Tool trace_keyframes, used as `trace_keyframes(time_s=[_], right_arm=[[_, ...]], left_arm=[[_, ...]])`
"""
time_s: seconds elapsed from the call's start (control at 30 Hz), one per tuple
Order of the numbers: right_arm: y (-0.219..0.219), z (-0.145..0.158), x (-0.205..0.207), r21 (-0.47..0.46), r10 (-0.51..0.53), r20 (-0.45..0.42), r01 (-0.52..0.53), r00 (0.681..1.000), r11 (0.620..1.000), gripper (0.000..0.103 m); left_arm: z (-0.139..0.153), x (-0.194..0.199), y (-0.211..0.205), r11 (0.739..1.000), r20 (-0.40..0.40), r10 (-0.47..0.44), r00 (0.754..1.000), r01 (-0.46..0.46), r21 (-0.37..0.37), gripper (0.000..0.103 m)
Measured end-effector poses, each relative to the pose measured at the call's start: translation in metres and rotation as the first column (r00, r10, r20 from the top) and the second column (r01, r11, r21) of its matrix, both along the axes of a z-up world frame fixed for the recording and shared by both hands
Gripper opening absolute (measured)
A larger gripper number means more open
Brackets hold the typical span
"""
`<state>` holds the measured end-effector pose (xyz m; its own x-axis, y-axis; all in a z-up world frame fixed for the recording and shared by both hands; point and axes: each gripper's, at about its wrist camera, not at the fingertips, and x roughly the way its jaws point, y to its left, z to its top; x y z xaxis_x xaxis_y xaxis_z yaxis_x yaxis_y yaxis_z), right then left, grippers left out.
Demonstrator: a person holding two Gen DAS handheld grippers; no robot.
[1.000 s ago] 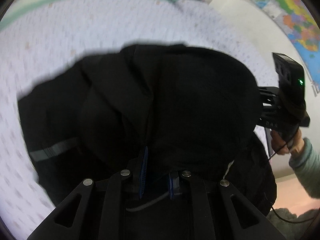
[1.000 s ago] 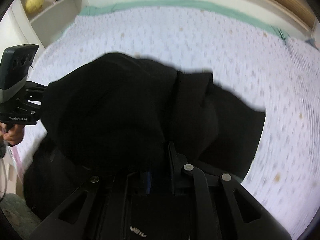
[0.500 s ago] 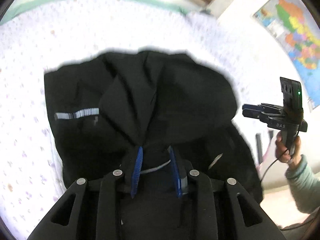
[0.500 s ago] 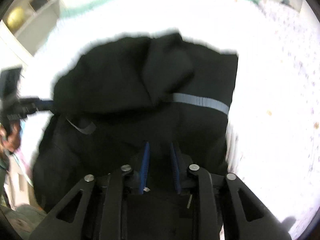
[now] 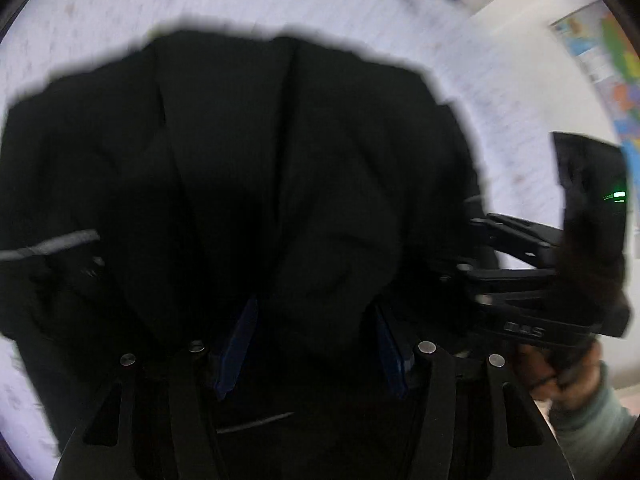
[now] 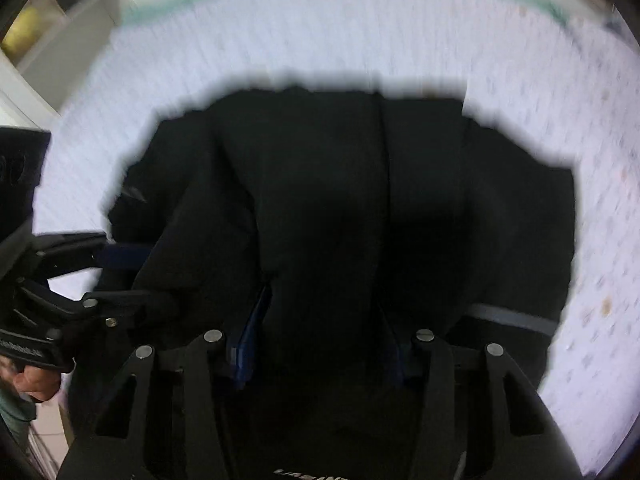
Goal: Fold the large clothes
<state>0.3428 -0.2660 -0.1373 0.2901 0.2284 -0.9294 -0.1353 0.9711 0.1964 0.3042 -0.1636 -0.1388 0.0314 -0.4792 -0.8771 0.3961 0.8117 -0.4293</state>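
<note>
Left wrist view shows the large black fabric garment (image 5: pixel 280 184) spread in rumpled folds over the pale lilac patterned bedsheet (image 5: pixel 280 4), which rings it on the far side and to the left. The left gripper (image 5: pixel 312 344) points forward over the near edge of the garment with its two blue-padded fingers (image 5: pixel 236 348) spread wide apart; black cloth bulges up between them, but the pads do not press on it, so nothing is pinched. A thin grey reflective stripe (image 5: pixel 52 245) crosses the garment well to the left of the left gripper. To the right of the garment, the right gripper's black body (image 5: pixel 532 280) lies level with its fingers reaching in toward the cloth, and the person's right hand (image 5: pixel 560 372) wraps the handle from below, with a grey-green sleeve cuff (image 5: pixel 588 424) at the wrist. A coloured wall map (image 5: pixel 616 60) hangs beyond the garment to the far right. From the right wrist view, the garment (image 6: pixel 340 200) fills the middle, a vertical fold line running down it, and the right gripper (image 6: pixel 324 344) likewise stands with its blue pads set wide, cloth lying between them without being clamped. A grey stripe (image 6: pixel 512 318) shows just right of that gripper. At the garment's left edge the left gripper (image 6: pixel 100 264) comes in sideways, its jaws parted around the edge of the fabric, held by the left hand (image 6: pixel 34 380) low at the frame's side. The bedsheet (image 6: pixel 360 28) has a green border on the far side of the garment, and a white shelf (image 6: pixel 60 28) stands beyond its far-left corner. Both views are motion-blurred.
</note>
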Motion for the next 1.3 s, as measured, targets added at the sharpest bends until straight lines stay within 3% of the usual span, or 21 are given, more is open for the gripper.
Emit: trace_keyframes(time_s=[0.13, 0.37, 0.47, 0.53, 0.6, 0.67, 0.77, 0.9, 1.0, 1.2, 1.3], right_arm=[[0.003, -0.01, 0.001, -0.008, -0.017, 0.017, 0.017, 1.0, 1.0, 0.054], [-0.008, 0.026, -0.021, 0.09, -0.039, 0.066, 0.032, 0.997, 0.995, 0.055], [-0.008, 0.04, -0.04, 0.099, -0.036, 0.105, 0.025, 0.994, 0.995, 0.055], [-0.003, 0.035, -0.045, 0.069, -0.029, 0.095, 0.023, 0.995, 0.997, 0.055], [0.0, 0.008, -0.039, 0.031, -0.035, 0.028, 0.034, 0.999, 0.999, 0.055], [0.001, -0.011, -0.035, 0.018, -0.045, -0.038, 0.046, 0.998, 0.999, 0.055], [0.0, -0.007, -0.037, 0.027, -0.051, -0.028, 0.051, 0.998, 0.998, 0.055], [-0.019, 0.025, -0.062, 0.109, -0.064, 0.02, 0.061, 0.998, 0.992, 0.055], [-0.041, 0.05, -0.095, 0.102, -0.08, 0.066, 0.073, 0.995, 0.992, 0.056], [-0.105, 0.06, -0.161, 0.068, -0.186, 0.03, 0.183, 0.982, 0.981, 0.057], [-0.129, 0.051, -0.189, 0.085, -0.25, -0.025, 0.251, 0.968, 0.964, 0.057]], left_arm=[[0.002, -0.001, -0.001, 1.0, 0.024, 0.007, 1.0, -0.007, 0.016, 0.058], [0.055, -0.021, 0.027, 0.992, 0.071, 0.015, 0.997, -0.006, -0.128, 0.058], [0.069, -0.032, 0.037, 0.988, 0.095, 0.014, 0.995, 0.0, -0.154, 0.058], [0.059, -0.032, 0.036, 0.995, 0.088, 0.02, 0.996, -0.012, -0.098, 0.058], [0.024, -0.026, 0.027, 1.0, 0.017, 0.022, 1.0, -0.022, 0.018, 0.058], [0.007, -0.024, 0.023, 0.999, 0.011, 0.007, 1.0, -0.007, 0.045, 0.059], [0.025, -0.028, 0.026, 0.999, 0.044, -0.027, 0.999, 0.025, 0.037, 0.059], [0.078, -0.048, 0.079, 0.998, 0.07, 0.029, 0.997, -0.024, -0.061, 0.059], [0.108, -0.08, 0.148, 0.991, 0.076, 0.117, 0.99, -0.112, -0.069, 0.059], [0.093, -0.131, 0.226, 0.964, -0.05, 0.265, 0.963, -0.266, -0.001, 0.059], [0.075, -0.158, 0.253, 0.948, -0.151, 0.307, 0.94, -0.315, -0.032, 0.059]])
